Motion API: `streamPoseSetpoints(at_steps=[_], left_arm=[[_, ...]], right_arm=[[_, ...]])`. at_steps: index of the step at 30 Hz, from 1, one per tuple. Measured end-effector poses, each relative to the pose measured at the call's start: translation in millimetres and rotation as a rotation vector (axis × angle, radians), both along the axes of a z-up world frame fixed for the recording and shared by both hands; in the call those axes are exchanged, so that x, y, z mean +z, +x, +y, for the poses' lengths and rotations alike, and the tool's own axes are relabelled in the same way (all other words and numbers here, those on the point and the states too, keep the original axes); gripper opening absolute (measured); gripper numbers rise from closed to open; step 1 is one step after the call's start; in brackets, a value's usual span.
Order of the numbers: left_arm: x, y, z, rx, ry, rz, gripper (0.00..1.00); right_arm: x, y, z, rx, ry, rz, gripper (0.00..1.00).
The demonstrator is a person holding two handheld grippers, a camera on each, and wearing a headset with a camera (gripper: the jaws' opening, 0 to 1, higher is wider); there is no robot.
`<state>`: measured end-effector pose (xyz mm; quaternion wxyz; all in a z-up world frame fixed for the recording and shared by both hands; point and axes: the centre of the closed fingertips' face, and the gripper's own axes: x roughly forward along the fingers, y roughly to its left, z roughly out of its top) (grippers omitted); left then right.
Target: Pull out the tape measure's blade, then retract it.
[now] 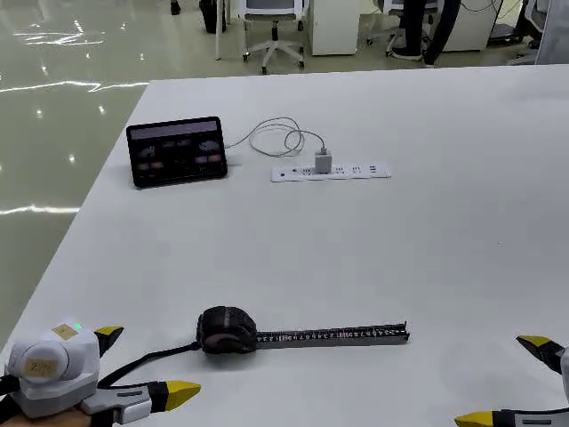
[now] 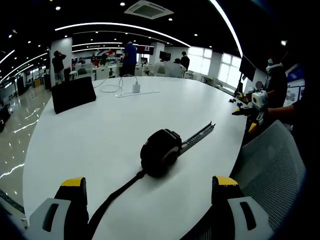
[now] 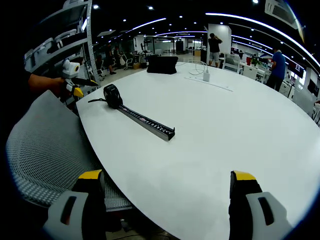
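A black tape measure (image 1: 227, 330) lies on the white table (image 1: 356, 249) near its front edge, its blade (image 1: 333, 335) pulled out flat to the right. A black wrist strap trails from the case toward my left gripper (image 1: 147, 363), which stands open at the front left, a short way from the case. In the left gripper view the tape measure (image 2: 160, 151) sits ahead between the yellow-tipped jaws, untouched. My right gripper (image 1: 516, 378) is open at the front right, apart from the blade's end. The right gripper view has the tape measure (image 3: 112, 95) and blade (image 3: 147, 123) to the left ahead.
A dark tablet (image 1: 176, 150) stands propped at the back left. A white power strip (image 1: 331, 171) with a plugged charger and looped cable lies behind the table's middle. Office chairs and people are in the room beyond. A mesh chair back (image 3: 45, 150) sits beside the table edge.
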<state>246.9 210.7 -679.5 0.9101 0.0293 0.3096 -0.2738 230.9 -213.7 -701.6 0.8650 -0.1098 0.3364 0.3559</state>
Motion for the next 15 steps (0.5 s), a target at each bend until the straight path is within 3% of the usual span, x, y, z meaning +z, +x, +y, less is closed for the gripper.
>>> streamPoseSetpoints(at_steps=[5, 15], left_arm=[[-3.3, -0.9, -13.1, -0.025, 0.003, 0.019, 1.0], [-8.2, 13.8, -35.6, -0.031, 0.007, 0.045, 1.0]], right_arm=[[2.5, 8.6, 2.1, 0.015, -0.004, -0.009, 1.0], [4.1, 16.4, 13.2, 0.087, -0.05, -0.014, 1.0]])
